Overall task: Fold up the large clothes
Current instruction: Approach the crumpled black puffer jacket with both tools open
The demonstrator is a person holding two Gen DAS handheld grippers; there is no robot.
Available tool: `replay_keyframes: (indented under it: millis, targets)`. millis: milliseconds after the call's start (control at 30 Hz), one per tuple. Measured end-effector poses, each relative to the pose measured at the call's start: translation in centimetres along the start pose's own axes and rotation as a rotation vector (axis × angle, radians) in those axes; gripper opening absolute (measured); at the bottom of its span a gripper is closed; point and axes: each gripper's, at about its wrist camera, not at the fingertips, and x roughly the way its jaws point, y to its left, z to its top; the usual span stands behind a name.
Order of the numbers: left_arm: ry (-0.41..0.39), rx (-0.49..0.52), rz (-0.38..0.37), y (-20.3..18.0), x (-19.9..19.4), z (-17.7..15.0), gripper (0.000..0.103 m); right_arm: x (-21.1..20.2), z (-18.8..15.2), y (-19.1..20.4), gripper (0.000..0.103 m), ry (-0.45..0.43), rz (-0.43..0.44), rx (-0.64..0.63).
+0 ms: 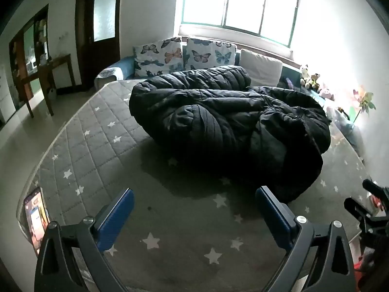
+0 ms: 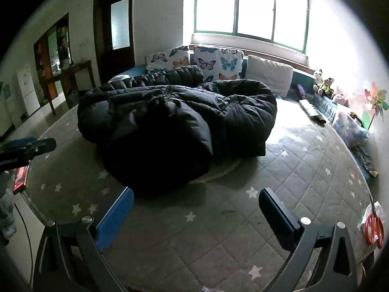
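The grey star-print quilted bed carries your crumpled black puffer coat at its middle. Expect it bulky, soft, slippery and springy; take hold at hem or shoulder seams. Your left tongs and right tongs gape wide, empty.

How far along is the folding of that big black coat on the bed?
Done: nothing that shows. The black puffer coat lies in a crumpled heap on the star-patterned bed cover. In hand: nothing; the left gripper and right gripper hang wide open and empty, short of it. Left: spreading it flat and every fold.
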Motion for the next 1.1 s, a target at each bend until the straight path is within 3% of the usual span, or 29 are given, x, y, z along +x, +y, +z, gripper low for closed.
replay_keyframes:
  millis: [367, 1100]
  targets:
    - [0.099, 0.031, -0.046, -0.7, 1.0, -1.0, 0.103, -0.4, -0.1, 0.0, 0.103, -0.02, 0.005, 0.0]
    - [0.132, 0.075, -0.077, -1.9, 1.7, -1.8, 0.103, 0.0, -1.2, 0.0, 0.103, -0.019, 0.036, -0.005]
